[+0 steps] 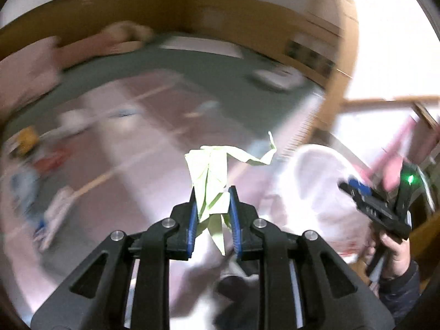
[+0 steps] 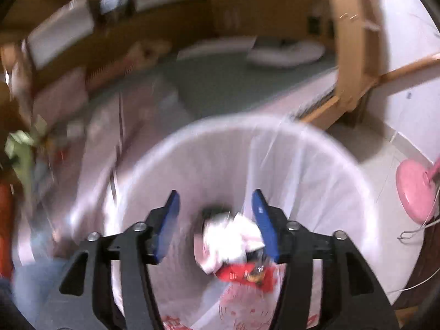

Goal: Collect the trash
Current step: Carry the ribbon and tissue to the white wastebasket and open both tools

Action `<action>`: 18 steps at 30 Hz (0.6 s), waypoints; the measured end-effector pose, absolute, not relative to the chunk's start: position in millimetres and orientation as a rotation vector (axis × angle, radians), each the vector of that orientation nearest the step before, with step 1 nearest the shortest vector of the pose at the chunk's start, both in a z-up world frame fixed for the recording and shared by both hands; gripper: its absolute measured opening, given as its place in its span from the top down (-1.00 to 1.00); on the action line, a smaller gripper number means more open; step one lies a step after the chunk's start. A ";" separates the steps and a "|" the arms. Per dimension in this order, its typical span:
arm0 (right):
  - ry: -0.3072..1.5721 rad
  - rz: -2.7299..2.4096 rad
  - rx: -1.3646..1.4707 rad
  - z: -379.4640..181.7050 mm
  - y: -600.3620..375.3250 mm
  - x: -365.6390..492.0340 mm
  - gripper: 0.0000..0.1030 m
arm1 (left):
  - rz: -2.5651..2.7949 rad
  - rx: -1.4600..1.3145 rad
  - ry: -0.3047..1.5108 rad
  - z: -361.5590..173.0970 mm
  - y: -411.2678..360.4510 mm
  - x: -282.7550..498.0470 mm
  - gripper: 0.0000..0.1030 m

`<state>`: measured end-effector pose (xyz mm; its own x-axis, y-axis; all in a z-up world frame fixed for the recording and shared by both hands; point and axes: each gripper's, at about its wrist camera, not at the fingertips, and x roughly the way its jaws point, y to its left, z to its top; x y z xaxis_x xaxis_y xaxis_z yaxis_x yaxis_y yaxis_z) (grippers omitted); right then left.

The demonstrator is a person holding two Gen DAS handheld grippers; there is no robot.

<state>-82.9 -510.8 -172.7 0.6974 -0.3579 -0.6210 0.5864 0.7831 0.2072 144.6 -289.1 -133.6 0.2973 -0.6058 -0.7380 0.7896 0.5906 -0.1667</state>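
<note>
Left wrist view shows the left gripper [image 1: 211,209] clenched on a crumpled pale green paper [image 1: 210,176], held up clear of the bed [image 1: 209,71], presumably so it can be carried across to the bin bag [image 1: 310,192] at right. Right wrist view shows the right gripper [image 2: 216,220] over the white-lined bin [image 2: 330,192], its blue fingers [image 2: 262,220] parted and grasping nothing; white crumpled wrappers [image 2: 228,239] and a red packet [image 2: 247,275] lie below them in the liner, likely just dropped.
</note>
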 end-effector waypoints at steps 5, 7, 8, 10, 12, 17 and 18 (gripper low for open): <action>0.304 -0.614 0.407 -96.8 -514.8 -123.1 -0.41 | -1.173 0.356 0.855 -126.2 -384.4 93.0 0.28; 0.258 -0.602 0.387 -78.6 -510.6 -127.6 -0.43 | -1.185 0.400 0.855 -129.3 -407.8 82.6 -0.58; 0.250 -0.592 0.379 -74.4 -508.8 -128.2 -0.44 | -1.152 0.418 0.823 -130.2 -413.7 80.1 -0.84; 0.245 -0.562 0.358 -69.7 -498.3 -122.4 -0.45 | -1.113 0.415 0.808 -129.4 -407.1 85.5 -0.84; 0.284 -0.513 0.318 -73.6 -483.2 -109.5 -0.50 | -1.096 0.374 0.814 -125.6 -387.0 98.7 -0.84; 0.410 -0.346 0.259 -92.1 -442.1 -41.5 -0.51 | -0.905 0.302 0.766 -112.9 -299.4 145.4 -0.91; 0.438 -0.294 0.241 -95.4 -425.9 -20.1 -0.51 | -0.846 0.277 0.758 -110.9 -273.8 156.8 -0.92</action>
<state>-20.1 -425.9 -95.4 0.8647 -0.2261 -0.4485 0.3290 0.9297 0.1655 156.8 -273.8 -110.9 0.4250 -0.5722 -0.7014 0.7594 0.6471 -0.0678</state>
